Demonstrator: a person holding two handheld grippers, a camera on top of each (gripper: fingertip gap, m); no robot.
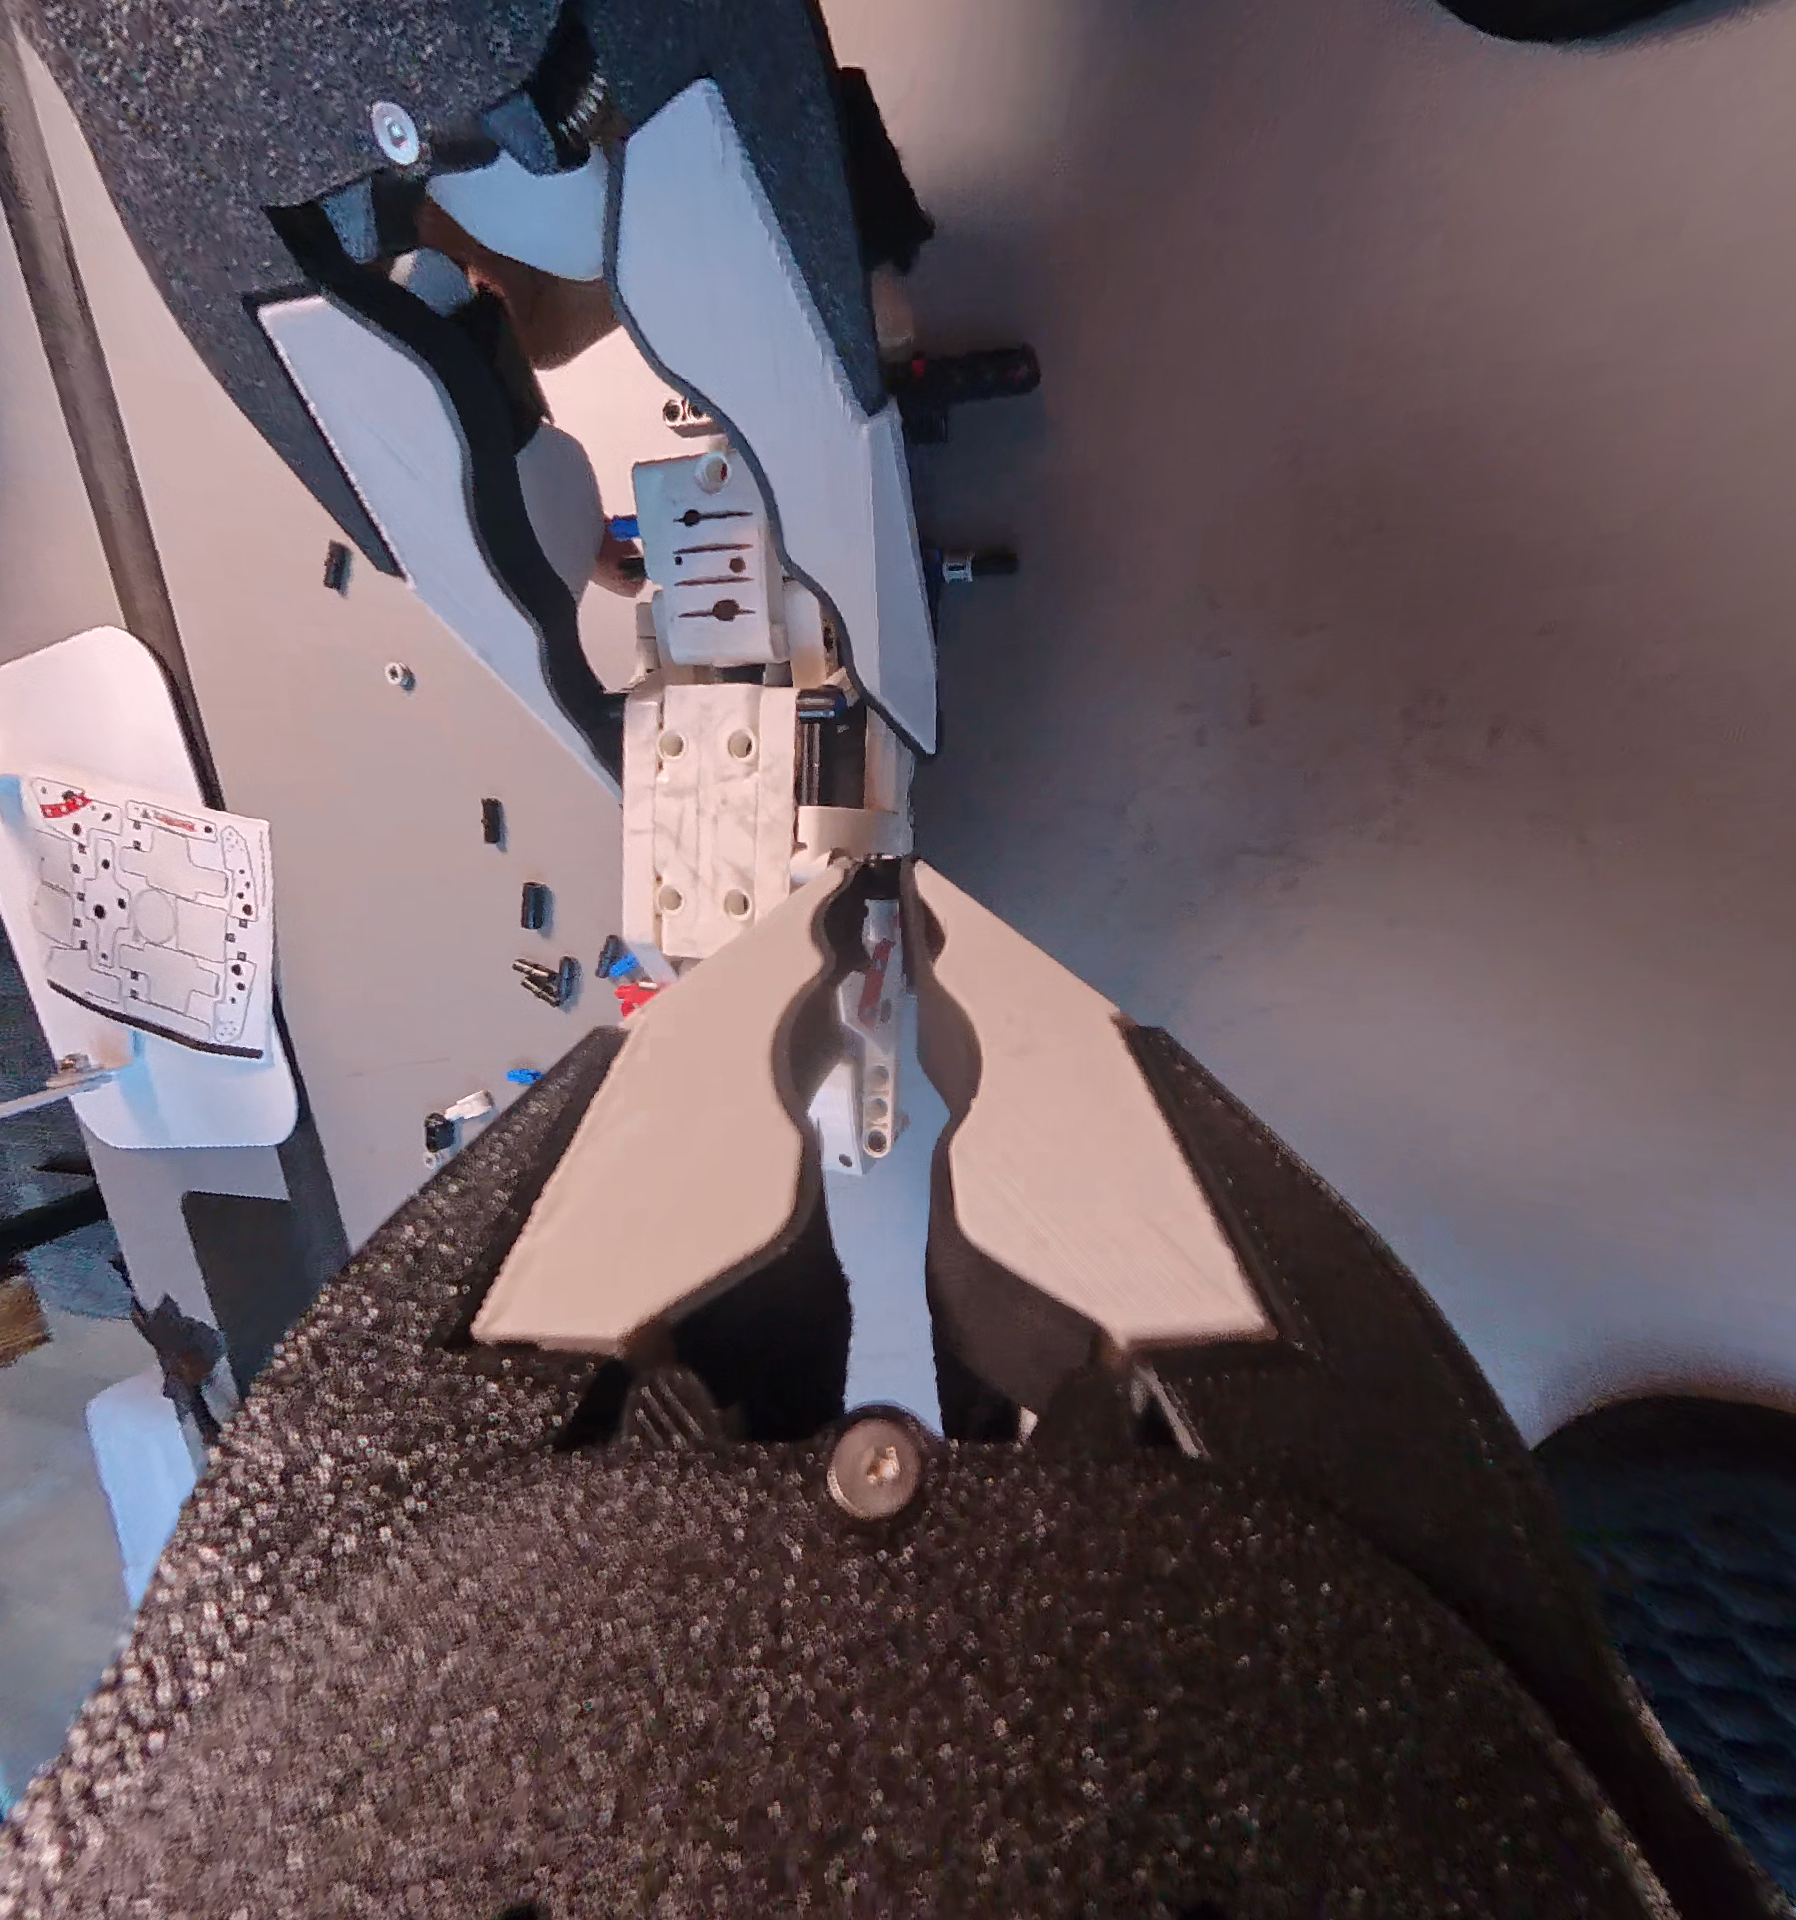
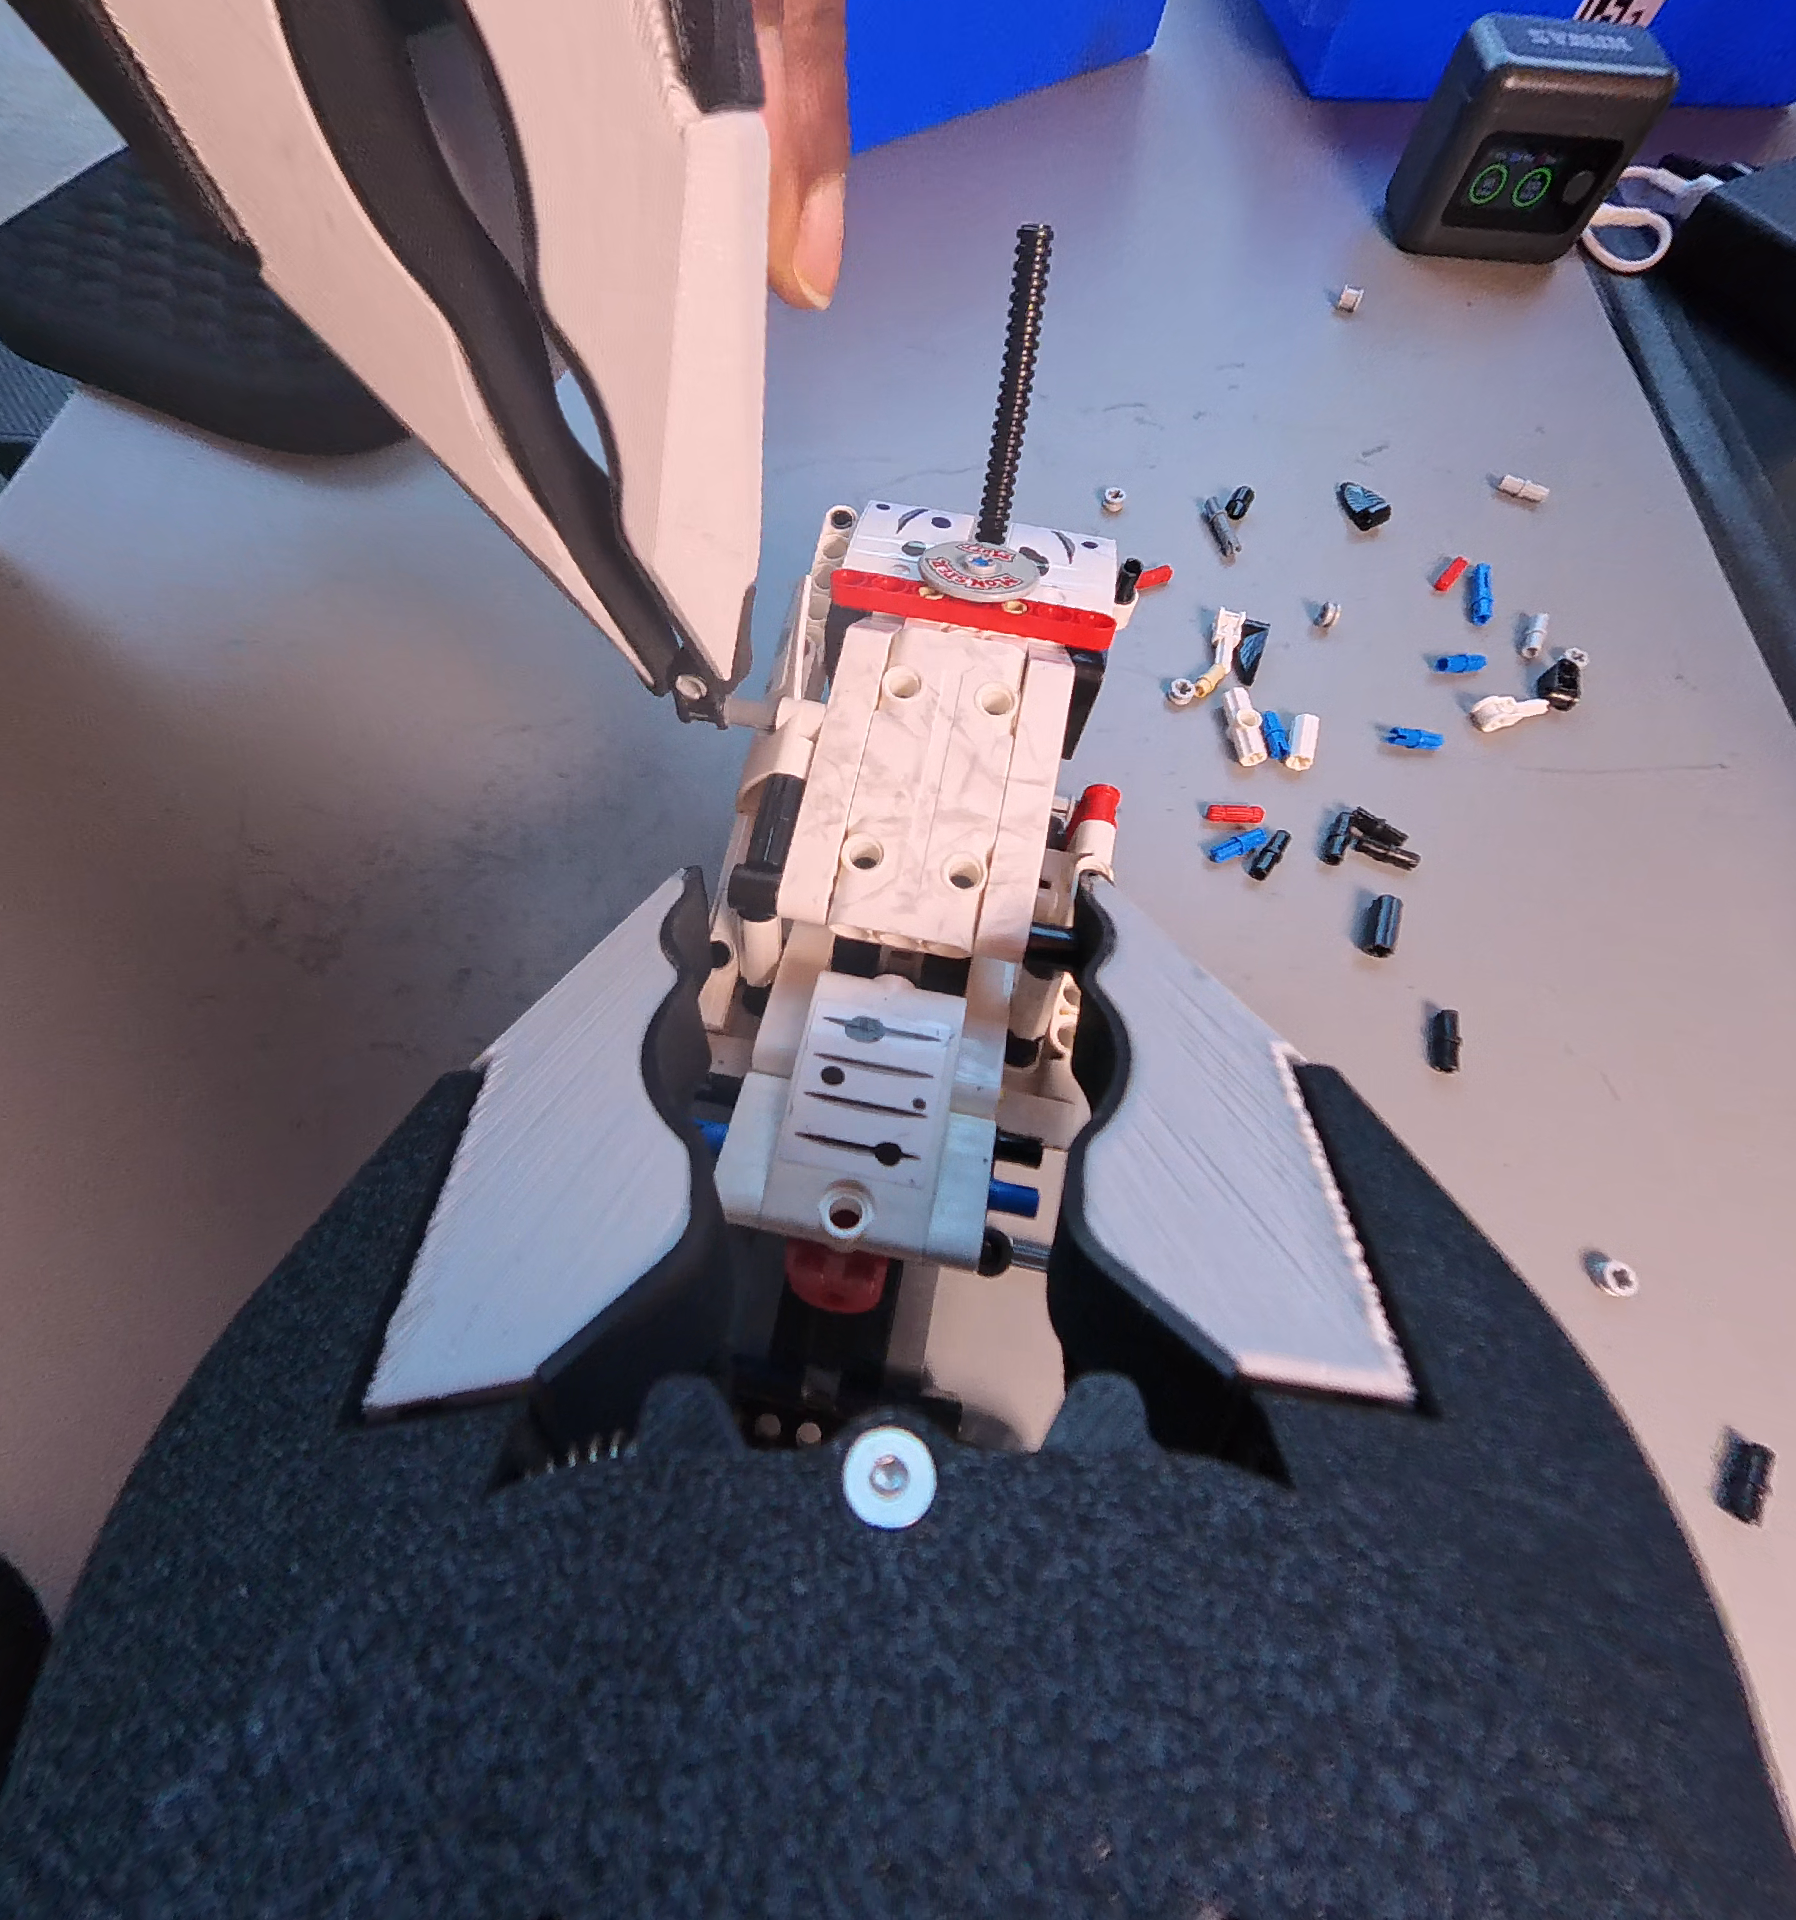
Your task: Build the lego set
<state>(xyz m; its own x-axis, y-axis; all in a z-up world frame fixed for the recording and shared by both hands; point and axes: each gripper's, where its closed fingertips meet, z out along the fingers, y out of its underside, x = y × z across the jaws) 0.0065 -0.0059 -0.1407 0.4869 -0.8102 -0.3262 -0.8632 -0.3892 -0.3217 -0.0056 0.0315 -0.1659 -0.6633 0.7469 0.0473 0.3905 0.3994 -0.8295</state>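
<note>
The white lego model (image 2: pixel 925 769), with a red beam (image 2: pixel 977 613) and a black threaded rod (image 2: pixel 1013 384) at its far end, stands on the grey table (image 2: pixel 250 727). My right gripper (image 2: pixel 889 894) is shut on the model's near end. It also shows in the left wrist view (image 1: pixel 759 717), holding the model (image 1: pixel 712 821). My left gripper (image 2: pixel 694 691) comes in from the upper left, its tips shut on a small black pin (image 1: pixel 878 864) at the model's left side. A white holed beam (image 1: pixel 873 1049) shows in the gap between the left fingers.
Several loose black, blue, red and white pins and connectors (image 2: pixel 1289 727) lie right of the model. A black device with a lit screen (image 2: pixel 1517 156) and blue bins (image 2: pixel 977 52) stand at the back. A sticker sheet (image 1: pixel 156 925) lies at the table's side. A person's finger (image 2: pixel 806 187) rests behind the left gripper. One gripper's finger ends stand about 5 centimeters off the other's.
</note>
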